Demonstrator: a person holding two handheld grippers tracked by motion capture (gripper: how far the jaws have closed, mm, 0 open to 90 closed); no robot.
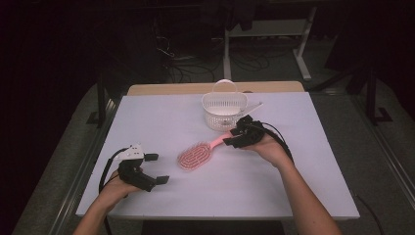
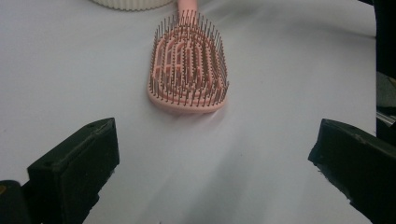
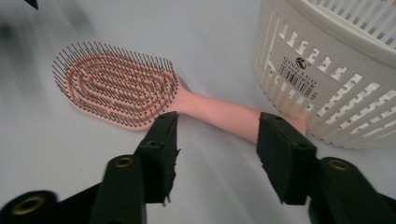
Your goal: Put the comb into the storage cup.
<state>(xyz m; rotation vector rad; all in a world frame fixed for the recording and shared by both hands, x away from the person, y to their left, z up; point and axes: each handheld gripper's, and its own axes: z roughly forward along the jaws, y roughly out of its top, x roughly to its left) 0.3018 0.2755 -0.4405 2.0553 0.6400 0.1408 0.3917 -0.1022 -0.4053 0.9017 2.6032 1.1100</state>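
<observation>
A pink hairbrush (image 1: 195,154) lies bristles up on the white table (image 1: 303,186), its handle pointing toward a white slotted basket (image 1: 224,110). My right gripper (image 1: 234,138) hovers at the handle end, open. In the right gripper view the two jaws of the right gripper (image 3: 217,140) stand either side of the hairbrush (image 3: 116,84) handle without closing on it, and the basket (image 3: 327,70) is just beyond. My left gripper (image 1: 157,168) rests open near the front left. The left gripper (image 2: 215,154) faces the hairbrush (image 2: 189,65) head, well short of it.
The basket has a hoop handle (image 1: 224,84) and stands at the table's back middle. A wooden edge (image 1: 161,89) runs behind the table. Dark floor with cables and desk legs (image 1: 303,49) lies beyond. Bare white surface spreads at the front and right.
</observation>
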